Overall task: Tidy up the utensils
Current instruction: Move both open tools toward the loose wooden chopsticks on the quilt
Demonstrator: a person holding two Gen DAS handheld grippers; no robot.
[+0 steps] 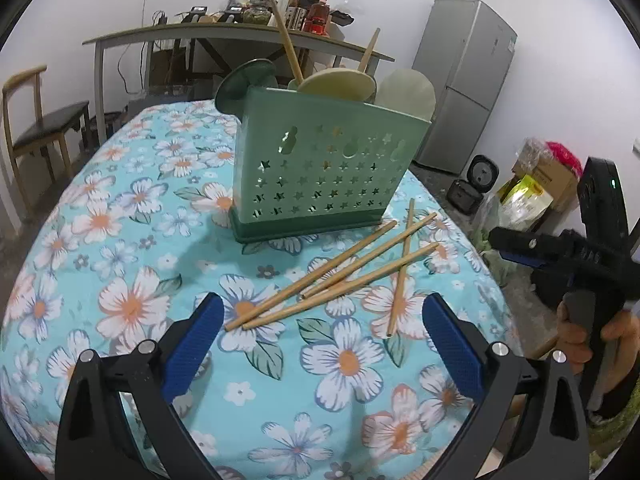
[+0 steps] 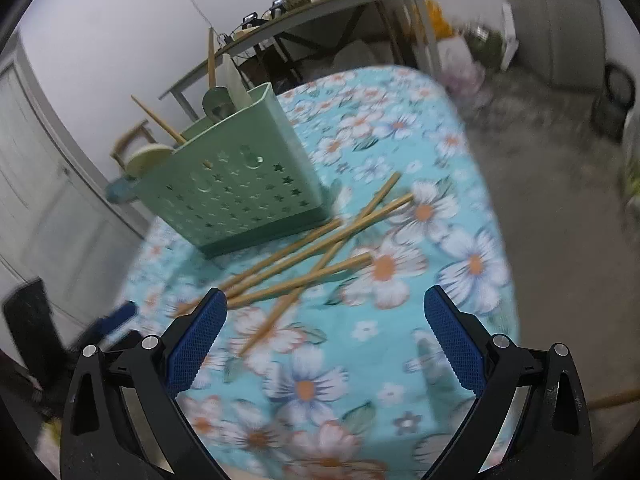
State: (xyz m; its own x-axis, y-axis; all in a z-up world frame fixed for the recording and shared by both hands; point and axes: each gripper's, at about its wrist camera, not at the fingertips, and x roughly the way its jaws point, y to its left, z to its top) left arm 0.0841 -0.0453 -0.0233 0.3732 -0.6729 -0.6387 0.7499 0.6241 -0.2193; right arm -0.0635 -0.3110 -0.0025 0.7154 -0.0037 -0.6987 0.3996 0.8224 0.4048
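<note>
Surface: table (image 1: 120,216) under a turquoise floral cloth (image 1: 132,304).
Holder: green perforated utensil holder (image 1: 320,172) stands upright on the cloth.
Chopsticks: four wooden chopsticks (image 1: 332,276) lie loose and crossed just beside the holder's base, on its camera side.

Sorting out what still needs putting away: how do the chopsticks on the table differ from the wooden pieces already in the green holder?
The loose chopsticks lie flat on the floral tablecloth, crossing one another; the wooden handles in the green holder stand tilted upward. The loose ones show full length, four in all; only two handles show, lower ends hidden. Both look like pale wood. Neither the left gripper nor the right gripper holds any.
</note>
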